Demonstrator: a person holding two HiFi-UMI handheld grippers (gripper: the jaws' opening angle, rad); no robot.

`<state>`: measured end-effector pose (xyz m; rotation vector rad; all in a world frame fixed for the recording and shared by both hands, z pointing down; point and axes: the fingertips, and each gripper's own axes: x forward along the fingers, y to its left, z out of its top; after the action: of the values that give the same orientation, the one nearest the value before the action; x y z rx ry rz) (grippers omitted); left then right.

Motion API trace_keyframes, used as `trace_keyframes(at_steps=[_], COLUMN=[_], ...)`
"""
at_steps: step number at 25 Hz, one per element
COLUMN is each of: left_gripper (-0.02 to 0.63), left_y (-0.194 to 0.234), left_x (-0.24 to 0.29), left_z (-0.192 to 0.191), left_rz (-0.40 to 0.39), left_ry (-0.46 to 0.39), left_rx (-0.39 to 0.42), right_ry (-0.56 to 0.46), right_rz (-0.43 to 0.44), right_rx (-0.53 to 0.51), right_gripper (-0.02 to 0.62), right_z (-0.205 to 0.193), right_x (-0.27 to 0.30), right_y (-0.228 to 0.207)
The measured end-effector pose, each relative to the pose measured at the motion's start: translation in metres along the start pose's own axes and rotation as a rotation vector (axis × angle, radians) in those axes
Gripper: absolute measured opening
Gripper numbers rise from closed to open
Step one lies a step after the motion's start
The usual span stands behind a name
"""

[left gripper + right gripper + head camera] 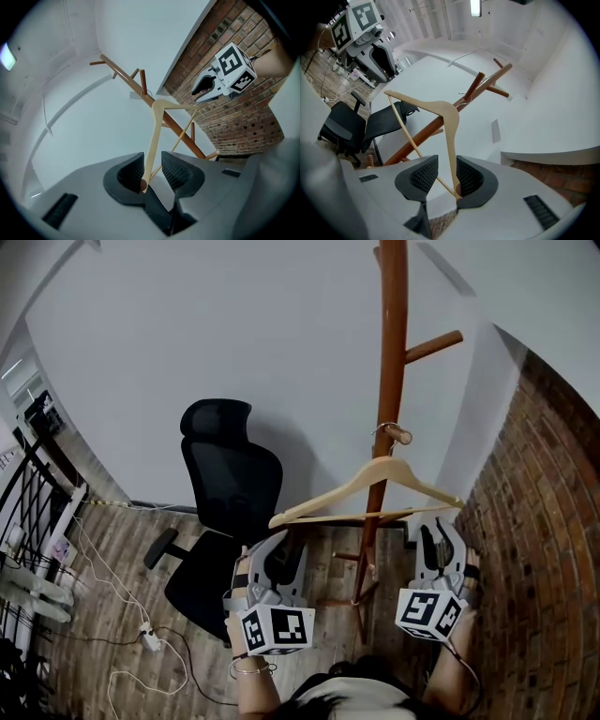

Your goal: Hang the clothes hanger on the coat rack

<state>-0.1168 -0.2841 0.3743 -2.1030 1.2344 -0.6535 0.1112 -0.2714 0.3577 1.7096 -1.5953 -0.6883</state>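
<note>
A pale wooden hanger (375, 486) hangs level in front of the brown coat rack (390, 352), and its metal hook (387, 428) loops over a short peg (401, 435). My left gripper (281, 540) is open around the hanger's left end. In the left gripper view the hanger (154, 126) rests against the left pad, with a gap to the right pad of my left gripper (152, 161). My right gripper (437, 527) is open around the right end. There the hanger (449, 119) leans on the right pad, clear of the left pad of my right gripper (446, 165).
A black office chair (225, 493) stands left of the rack. A brick wall (539, 521) runs close on the right and a white wall lies behind. Cables and a power strip (150, 639) lie on the wood floor, and a black railing (33, 493) stands at the far left.
</note>
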Motion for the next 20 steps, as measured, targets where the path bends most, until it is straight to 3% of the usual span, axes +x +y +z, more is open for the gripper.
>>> trace_keyframes(at_steps=[13, 20], left_gripper=[0.014, 0.01], left_y=[-0.014, -0.037], left_x=[-0.037, -0.058], left_z=[0.015, 0.045], left_rz=[0.014, 0.021], left_ry=[-0.013, -0.015], left_rx=[-0.032, -0.046], right_ry=[-0.028, -0.06], right_rz=[-0.02, 0.012], right_rx=[0.058, 0.135], right_gripper=[0.083, 0.049], right_z=[-0.004, -0.016], right_x=[-0.048, -0.085], right_y=[-0.004, -0.018])
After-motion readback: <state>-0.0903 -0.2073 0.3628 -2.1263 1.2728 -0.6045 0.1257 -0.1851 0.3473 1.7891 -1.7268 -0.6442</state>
